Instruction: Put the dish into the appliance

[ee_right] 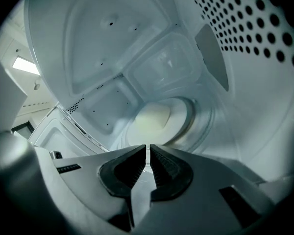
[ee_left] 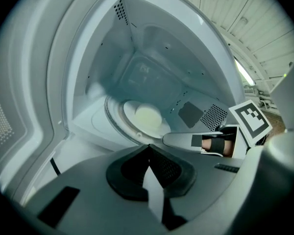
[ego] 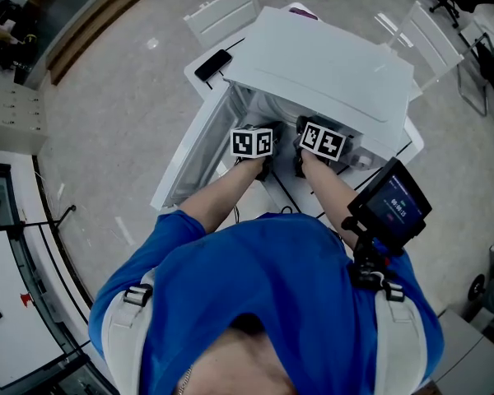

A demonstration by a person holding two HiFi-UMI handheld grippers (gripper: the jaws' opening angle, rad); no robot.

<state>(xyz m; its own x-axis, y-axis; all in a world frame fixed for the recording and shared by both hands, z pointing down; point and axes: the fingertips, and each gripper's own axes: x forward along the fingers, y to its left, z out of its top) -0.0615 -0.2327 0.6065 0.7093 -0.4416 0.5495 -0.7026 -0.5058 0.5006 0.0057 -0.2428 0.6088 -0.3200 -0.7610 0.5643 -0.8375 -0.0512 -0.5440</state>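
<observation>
**plate_newbie:** So where's the dish at? Looks like it's in already?

**tongs_guy:** Pretty much. It's inside the appliance, lying on the glass turntable, and you can see the turntable's rim past it. The door hangs open on the left, and both arms reach into the cavity.

**plate_newbie:** And the grippers?

**tongs_guy:** The right gripper is pinched down to a thin slit. The dish's near rim runs right into its tips, so I'd say it's got the rim. The left gripper has its jaws closed tip to tip with nothing in them, hovering just short of the dish's near edge.

**plate_newbie:** So it's the let-go step. Tips?

**tongs_guy:** My take: make sure the dish sits flat before opening. I can't tell from here if the near edge is fully down. If it's off-centre, nudge it toward the turntable's middle. Then open the right jaws slowly and only a little, so the rim doesn't get flicked. Back straight out along the same line. Keep the left one clear so it doesn't bump the dish sideways. Door comes after both are out.
</observation>
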